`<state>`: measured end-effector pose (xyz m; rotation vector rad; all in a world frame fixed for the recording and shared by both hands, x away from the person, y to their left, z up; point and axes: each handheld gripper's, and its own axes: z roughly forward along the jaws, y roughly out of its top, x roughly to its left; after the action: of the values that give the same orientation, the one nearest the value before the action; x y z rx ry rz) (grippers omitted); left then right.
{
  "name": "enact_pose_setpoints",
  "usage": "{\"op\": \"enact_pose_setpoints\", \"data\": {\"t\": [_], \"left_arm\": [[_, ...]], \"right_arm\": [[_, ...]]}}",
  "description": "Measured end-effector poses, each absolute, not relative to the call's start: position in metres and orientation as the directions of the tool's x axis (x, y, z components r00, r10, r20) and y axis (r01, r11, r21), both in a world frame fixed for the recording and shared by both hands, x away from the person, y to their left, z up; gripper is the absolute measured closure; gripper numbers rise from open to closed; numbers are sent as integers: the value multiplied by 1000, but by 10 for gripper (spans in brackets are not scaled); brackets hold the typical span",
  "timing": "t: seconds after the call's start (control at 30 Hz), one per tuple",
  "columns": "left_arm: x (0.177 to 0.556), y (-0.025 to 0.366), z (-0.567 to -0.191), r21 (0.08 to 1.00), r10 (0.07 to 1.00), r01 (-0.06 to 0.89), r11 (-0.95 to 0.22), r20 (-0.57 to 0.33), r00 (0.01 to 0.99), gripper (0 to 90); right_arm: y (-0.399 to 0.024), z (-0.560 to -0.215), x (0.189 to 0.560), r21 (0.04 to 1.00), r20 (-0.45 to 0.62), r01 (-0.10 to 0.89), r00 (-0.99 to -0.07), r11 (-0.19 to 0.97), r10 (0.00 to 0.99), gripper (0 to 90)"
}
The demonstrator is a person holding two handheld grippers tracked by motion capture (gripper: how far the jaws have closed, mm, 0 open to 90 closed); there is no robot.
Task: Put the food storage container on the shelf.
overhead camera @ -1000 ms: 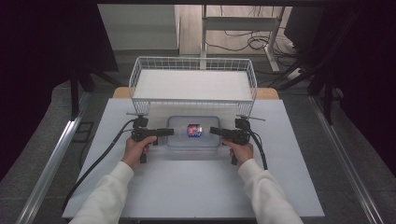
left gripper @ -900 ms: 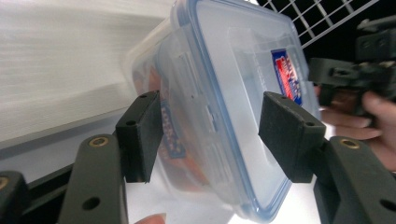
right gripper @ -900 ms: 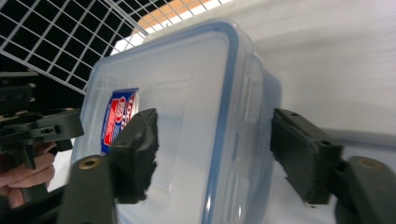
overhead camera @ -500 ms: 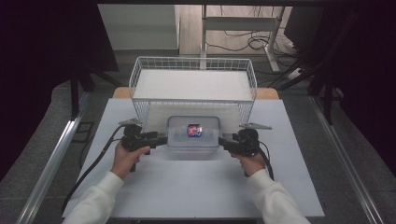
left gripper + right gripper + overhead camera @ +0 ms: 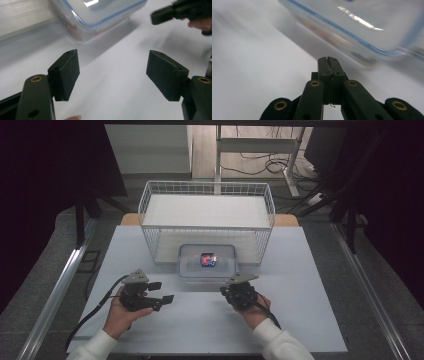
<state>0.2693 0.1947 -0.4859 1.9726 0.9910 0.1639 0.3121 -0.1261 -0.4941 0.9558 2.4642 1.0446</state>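
Note:
A clear lidded container [image 5: 207, 267] with a blue seal stands mid-table, a small colourful item [image 5: 207, 259] inside it. My left gripper [image 5: 162, 291] is in front of it to the left, jaws pointing right. In the left gripper view the left gripper [image 5: 113, 67] is open with only bare table between its pads [image 5: 66, 72], and the container [image 5: 100, 15] lies ahead. My right gripper [image 5: 231, 289] is just in front of the container's right half. In the right gripper view the right gripper [image 5: 328, 60] is shut on nothing, close below the container's edge [image 5: 362, 27].
A white wire basket [image 5: 206, 190] stands right behind the container, its front wall touching or nearly touching it. The white tabletop [image 5: 200, 325] stretches between my hands. The right gripper [image 5: 180, 11] appears at the top right of the left gripper view.
Both hands have drawn back from the container's left and right sides toward the near edge of the table. The container has stayed in place.

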Motion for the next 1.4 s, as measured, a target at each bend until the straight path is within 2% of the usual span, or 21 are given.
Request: {"op": "enact_pose_setpoints", "data": {"t": [0.2,0.47,0.53,0.9,1.2,1.4], "left_arm": [[260,193,-491,761,678,565,-319,-233,697,265],[252,199,-489,771,679,558,-306,-234,696,266],[252,201,-490,769,679,560,-309,-233,696,265],[257,206,-488,777,684,558,-290,-239,689,266],[259,205,-491,773,679,557,-304,-234,695,268],[257,205,-491,773,681,552,-313,-223,698,268]], "right_arm": [[-100,-506,325,721,-43,454,-726,524,687,890],[-81,-520,342,713,26,516,-696,475,717,892],[-77,-520,345,721,13,508,-690,471,724,891],[-80,-512,371,755,84,561,-598,341,797,891],[-71,-516,396,760,116,574,-580,304,806,892],[-70,-514,413,769,94,574,-537,281,838,892]]}}
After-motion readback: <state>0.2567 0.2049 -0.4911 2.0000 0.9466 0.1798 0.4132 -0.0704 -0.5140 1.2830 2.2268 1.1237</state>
